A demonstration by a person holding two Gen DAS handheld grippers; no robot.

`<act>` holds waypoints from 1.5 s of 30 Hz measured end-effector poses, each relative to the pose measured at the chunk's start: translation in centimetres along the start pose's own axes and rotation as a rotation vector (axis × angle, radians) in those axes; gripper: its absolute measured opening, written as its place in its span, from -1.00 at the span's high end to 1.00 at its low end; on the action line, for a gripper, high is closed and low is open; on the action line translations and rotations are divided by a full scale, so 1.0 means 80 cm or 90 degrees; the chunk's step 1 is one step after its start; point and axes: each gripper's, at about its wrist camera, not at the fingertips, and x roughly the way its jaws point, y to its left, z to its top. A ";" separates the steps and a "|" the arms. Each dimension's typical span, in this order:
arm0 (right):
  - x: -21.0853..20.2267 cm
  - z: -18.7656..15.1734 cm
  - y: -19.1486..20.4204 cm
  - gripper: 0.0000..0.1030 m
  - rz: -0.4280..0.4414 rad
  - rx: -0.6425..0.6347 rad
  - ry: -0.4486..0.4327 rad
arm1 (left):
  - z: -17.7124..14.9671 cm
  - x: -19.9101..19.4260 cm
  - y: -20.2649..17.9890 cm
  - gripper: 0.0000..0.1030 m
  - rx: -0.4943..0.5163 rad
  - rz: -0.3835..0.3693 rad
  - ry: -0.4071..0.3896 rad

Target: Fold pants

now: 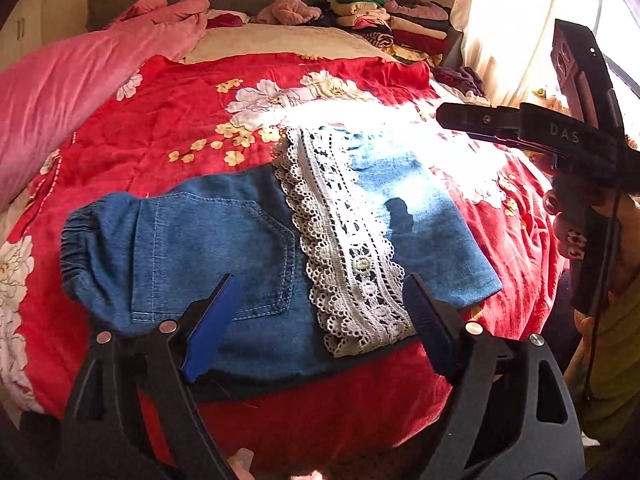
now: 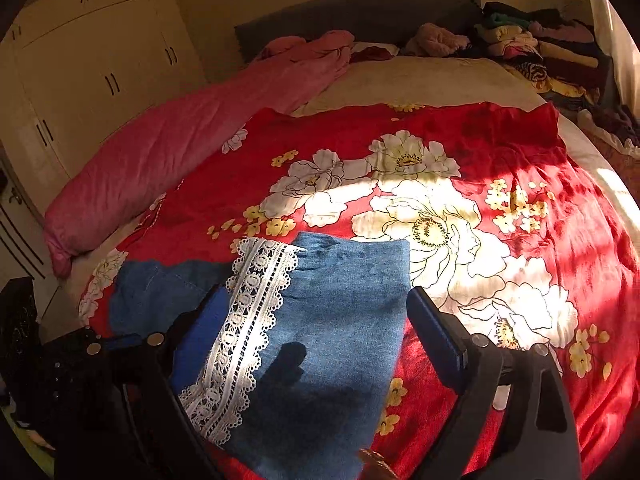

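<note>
While one pair of blue denim pants with a white lace band (image 1: 248,248) lies folded on the red floral bedspread (image 1: 168,120), the left gripper (image 1: 320,300) hangs over it, its two jaws spread and empty. From the right wrist, the right gripper (image 2: 316,320) likewise stands spread over the pants (image 2: 340,320), pinching nothing; one pink quilt (image 2: 168,160) lies beside.

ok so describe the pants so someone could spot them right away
On the bed, look at the red flowered blanket. The pants lie folded at its near edge. Unlike the stacked clothes at the headboard, they are blue denim with a white lace strip.
</note>
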 end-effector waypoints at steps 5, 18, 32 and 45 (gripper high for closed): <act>-0.010 0.003 0.015 -0.74 0.000 -0.012 -0.006 | -0.001 -0.012 0.013 -0.71 -0.014 0.015 -0.012; -0.009 0.016 0.074 -0.91 0.015 -0.067 0.003 | -0.017 -0.045 0.060 -0.81 -0.067 0.050 -0.027; 0.027 0.033 0.147 -0.91 0.059 -0.133 0.036 | -0.061 -0.068 0.133 -0.81 -0.171 0.078 -0.022; 0.120 0.040 0.230 -0.91 0.154 -0.205 0.150 | -0.086 -0.044 0.167 -0.38 -0.300 -0.049 0.001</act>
